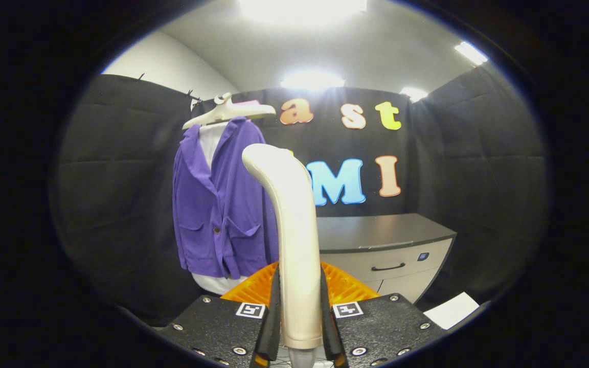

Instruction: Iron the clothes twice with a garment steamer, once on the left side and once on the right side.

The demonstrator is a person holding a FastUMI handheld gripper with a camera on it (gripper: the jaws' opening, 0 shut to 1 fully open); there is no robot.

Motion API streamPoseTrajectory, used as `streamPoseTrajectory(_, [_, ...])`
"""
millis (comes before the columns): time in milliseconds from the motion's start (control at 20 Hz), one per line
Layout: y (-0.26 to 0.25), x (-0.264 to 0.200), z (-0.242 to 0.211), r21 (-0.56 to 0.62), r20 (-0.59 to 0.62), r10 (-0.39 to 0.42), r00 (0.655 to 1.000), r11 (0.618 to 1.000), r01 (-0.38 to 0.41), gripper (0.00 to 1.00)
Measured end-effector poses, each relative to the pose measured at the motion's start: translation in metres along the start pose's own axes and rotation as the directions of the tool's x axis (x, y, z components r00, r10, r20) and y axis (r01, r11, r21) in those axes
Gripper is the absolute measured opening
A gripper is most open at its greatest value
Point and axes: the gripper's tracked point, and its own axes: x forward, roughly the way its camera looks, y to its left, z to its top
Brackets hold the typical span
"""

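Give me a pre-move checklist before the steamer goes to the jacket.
1. Grip: gripper jaws closed on both sides of the steamer handle: ok.
2. Steamer upright, head bent toward the purple jacket: ok.
3. Jacket on its hanger, front facing out: ok.
4. Steamer head against the fabric: not ok, it looks short of the jacket.
5. Steam on: cannot tell.
6. Cabinet off to the side of the path: ok.

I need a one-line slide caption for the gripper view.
Gripper shut on an upright garment steamer, held short of the purple jacket on its hanger.
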Motion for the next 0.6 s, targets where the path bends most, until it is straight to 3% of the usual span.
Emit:
streamPoseTrajectory(350, [-0.047,-0.023,0.031,0.028,0.144,-0.094,0.985,0.995,0.091,0.34])
streamPoseTrajectory(600, [-0.051,-0.026,0.009,0.006,0.104,-0.094,0.990,0.996,0.094,0.34])
